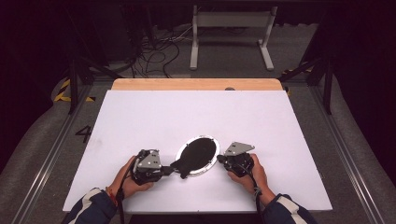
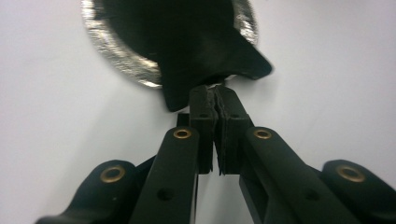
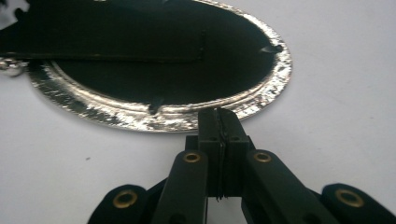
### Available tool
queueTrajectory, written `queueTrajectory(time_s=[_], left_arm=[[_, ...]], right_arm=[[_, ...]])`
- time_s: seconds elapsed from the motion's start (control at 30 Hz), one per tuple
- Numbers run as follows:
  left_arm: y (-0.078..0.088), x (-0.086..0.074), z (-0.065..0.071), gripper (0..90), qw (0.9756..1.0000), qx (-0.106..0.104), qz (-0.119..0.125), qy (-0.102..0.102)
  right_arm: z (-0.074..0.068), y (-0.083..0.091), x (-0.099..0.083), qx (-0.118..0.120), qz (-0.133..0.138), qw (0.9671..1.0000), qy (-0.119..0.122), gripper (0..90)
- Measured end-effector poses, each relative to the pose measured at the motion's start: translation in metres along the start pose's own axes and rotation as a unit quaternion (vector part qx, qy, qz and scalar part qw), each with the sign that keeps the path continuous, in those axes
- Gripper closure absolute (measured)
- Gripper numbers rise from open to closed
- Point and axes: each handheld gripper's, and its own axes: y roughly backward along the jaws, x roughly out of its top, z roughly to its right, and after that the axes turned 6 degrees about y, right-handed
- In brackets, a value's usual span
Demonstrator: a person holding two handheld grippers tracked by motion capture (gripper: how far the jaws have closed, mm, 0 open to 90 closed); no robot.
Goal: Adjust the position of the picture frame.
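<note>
Two closed grippers at the foil plate

Nearest the person, the left gripper pinches the black cloth at its corner. The right gripper clamps the silver plate rim, mid-table.

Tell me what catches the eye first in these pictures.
An oval silver tray lies on the near middle of the white table, with a black cloth covering its inside. The left gripper has its jaws shut at the cloth's near-left flap, which hangs over the rim. The right gripper sits shut at the tray's right rim; whether it pinches the rim is unclear.
</note>
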Motion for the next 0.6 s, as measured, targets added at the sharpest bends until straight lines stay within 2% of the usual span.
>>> queueTrajectory(time_s=[0.03, 0.07, 0.1, 0.13, 0.23, 0.3, 0.53, 0.6], left_arm=[[0.003, -0.001, -0.003, 87.7, 0.9999, 0.006, 0.008, 0.008], [0.003, -0.001, -0.003, 88.0, 0.9999, 0.006, 0.008, 0.008], [0.007, -0.003, -0.011, 88.0, 0.9991, 0.023, 0.021, 0.028], [0.006, -0.002, -0.015, 88.1, 0.9987, 0.031, 0.023, 0.034], [0.0, 0.0, -0.021, 86.4, 0.9977, 0.044, 0.02, 0.047], [-0.005, 0.002, -0.023, 86.1, 0.9978, 0.047, 0.015, 0.045], [-0.016, 0.003, -0.024, 85.2, 0.9982, 0.032, 0.0, 0.05], [-0.019, 0.004, -0.022, 84.5, 0.9988, 0.023, -0.002, 0.044]], right_arm=[[-0.002, 0.001, 0.0, 0.006, -0.001, 1.0, 0.002, 89.9], [-0.002, 0.001, 0.0, 0.006, -0.001, 1.0, 0.002, 89.9], [-0.004, 0.001, 0.0, 0.009, -0.001, 1.0, 0.003, 89.9], [-0.01, 0.001, 0.002, 0.018, -0.001, 0.9998, 0.008, 89.9], [-0.017, 0.001, 0.003, 0.022, 0.001, 0.9997, 0.013, 90.0], [-0.021, 0.001, 0.003, 0.028, 0.001, 0.9995, 0.014, 90.0], [-0.034, 0.001, 0.005, 0.042, 0.004, 0.9988, 0.025, 90.0], [-0.035, 0.001, 0.006, 0.04, 0.003, 0.9987, 0.03, 90.0]])
